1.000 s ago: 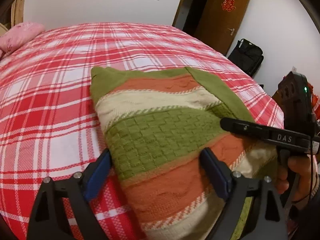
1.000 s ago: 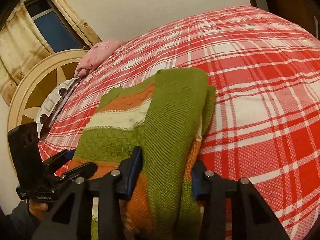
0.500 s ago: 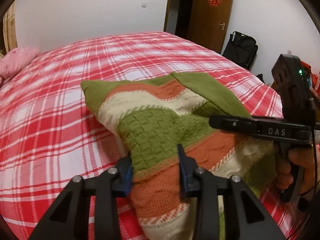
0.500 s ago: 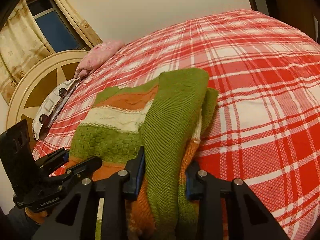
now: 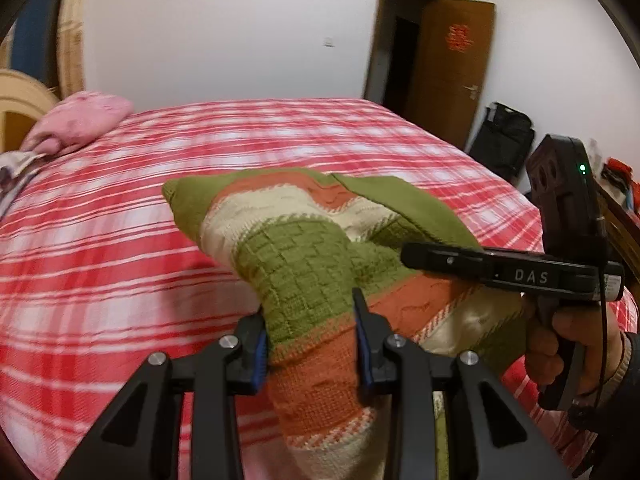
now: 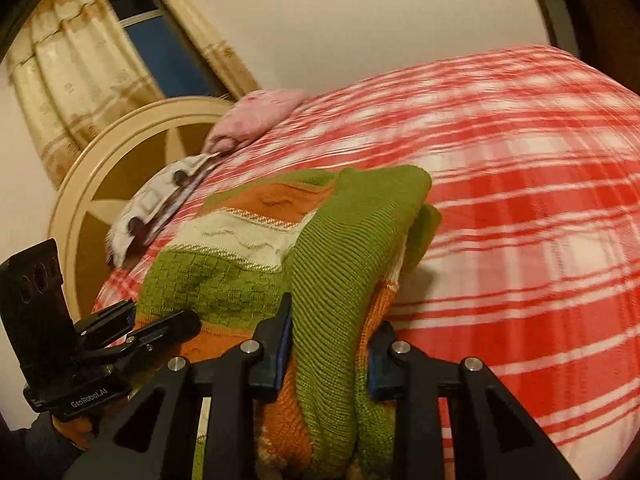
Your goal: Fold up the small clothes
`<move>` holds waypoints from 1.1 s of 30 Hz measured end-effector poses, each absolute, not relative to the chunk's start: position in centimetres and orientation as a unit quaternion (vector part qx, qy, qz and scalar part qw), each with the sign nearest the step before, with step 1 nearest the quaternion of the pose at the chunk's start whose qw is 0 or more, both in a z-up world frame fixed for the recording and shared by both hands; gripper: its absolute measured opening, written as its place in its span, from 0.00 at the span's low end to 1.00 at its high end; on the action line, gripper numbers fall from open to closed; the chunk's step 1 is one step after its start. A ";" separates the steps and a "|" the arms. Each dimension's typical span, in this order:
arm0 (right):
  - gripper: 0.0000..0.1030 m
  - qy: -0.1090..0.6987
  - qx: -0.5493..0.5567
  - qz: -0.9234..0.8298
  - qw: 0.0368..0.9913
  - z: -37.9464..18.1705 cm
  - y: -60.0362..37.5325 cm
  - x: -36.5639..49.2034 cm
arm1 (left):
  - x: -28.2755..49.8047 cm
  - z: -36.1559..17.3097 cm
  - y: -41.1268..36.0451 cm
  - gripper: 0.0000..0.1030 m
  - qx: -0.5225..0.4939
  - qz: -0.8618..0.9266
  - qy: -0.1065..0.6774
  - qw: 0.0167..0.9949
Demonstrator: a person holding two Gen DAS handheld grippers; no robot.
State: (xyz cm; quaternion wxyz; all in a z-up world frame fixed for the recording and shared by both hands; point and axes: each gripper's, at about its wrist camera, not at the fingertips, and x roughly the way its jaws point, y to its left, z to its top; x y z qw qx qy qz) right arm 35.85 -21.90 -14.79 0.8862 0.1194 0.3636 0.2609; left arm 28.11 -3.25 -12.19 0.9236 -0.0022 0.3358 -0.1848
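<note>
Left gripper is clamped on the near edge of the striped sweater, which is bunched up and partly lifted off the plaid bed. Further right, the right gripper pinches the sweater's green fold too.

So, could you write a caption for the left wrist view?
Left hand-held gripper shut on a striped knit sweater over the red plaid bed.
</note>
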 end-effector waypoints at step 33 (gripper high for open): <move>0.28 0.422 0.032 0.430 0.798 -18.4 8.6 33.0 | 18.3 -15.4 19.6 0.34 -0.115 -0.006 0.342 0.933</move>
